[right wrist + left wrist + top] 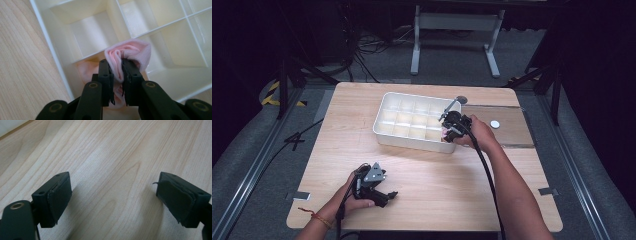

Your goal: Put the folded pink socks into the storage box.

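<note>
A: What is in hand here?

B: A pink cloth [130, 53], soft and folded, maybe a small sock; the fabric is bunched too tightly to say which. The right tongs [117, 75] pinch a fold of it between narrow jaws, and the rest drapes over a divider and down into the near right corner cell of the white divided tray [384, 134].

A: And from above?

B: In the high view the right tongs [451, 129] sit over that same corner, with a sliver of pink just under them. The person's right hand [479, 134] holds them from the right side of the tray.

A: Anything crowding the cloth?

B: The thin white dividers. One runs right beneath the fold, so the cloth straddles two cells. The tray's outer wall stands just left of the jaws in the right gripper view. The other cells there look bare.

A: The left side?

B: The left tongs [384, 196] rest low at the near left of the counter [437, 170], well apart from the tray, in the person's left hand [354, 200]. Their jaws stand wide with nothing between them; the left gripper view shows bare wood grain between the pads [58, 200].

A: What else is about?

B: A small white disc [495, 124] lies on a darker panel [512, 132] right of the tray, near the right hand. A grey round piece [461, 99] sits at the tray's far right corner. Cables trail from both tongs towards the near edge.
</note>
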The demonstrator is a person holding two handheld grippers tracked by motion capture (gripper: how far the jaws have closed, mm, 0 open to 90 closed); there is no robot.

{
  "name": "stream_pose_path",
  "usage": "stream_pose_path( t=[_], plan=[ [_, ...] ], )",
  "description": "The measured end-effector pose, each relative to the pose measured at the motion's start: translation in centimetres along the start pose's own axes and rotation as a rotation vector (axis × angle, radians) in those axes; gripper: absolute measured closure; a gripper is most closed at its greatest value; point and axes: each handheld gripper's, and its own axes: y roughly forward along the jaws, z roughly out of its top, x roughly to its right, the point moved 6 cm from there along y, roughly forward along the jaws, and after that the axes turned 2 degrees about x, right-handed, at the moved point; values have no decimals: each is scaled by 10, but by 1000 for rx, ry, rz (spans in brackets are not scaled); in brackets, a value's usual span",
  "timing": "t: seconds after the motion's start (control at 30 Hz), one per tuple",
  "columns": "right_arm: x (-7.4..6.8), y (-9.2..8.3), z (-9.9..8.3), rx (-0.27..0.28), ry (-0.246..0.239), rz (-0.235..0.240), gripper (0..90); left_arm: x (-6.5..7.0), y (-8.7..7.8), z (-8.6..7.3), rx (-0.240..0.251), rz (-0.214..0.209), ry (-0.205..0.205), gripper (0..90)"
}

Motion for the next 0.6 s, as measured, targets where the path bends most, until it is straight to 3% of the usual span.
stream_pose_path(
  t=[0.37, 0.6],
  plan=[
    [-1, -29, 0, 131, 14, -8, 741, 0, 0, 0, -5, -2, -1, 131],
    [-3, -41, -3, 165, 14, -12, 737, 0, 0, 0, 0, -1, -2, 130]
  ],
)
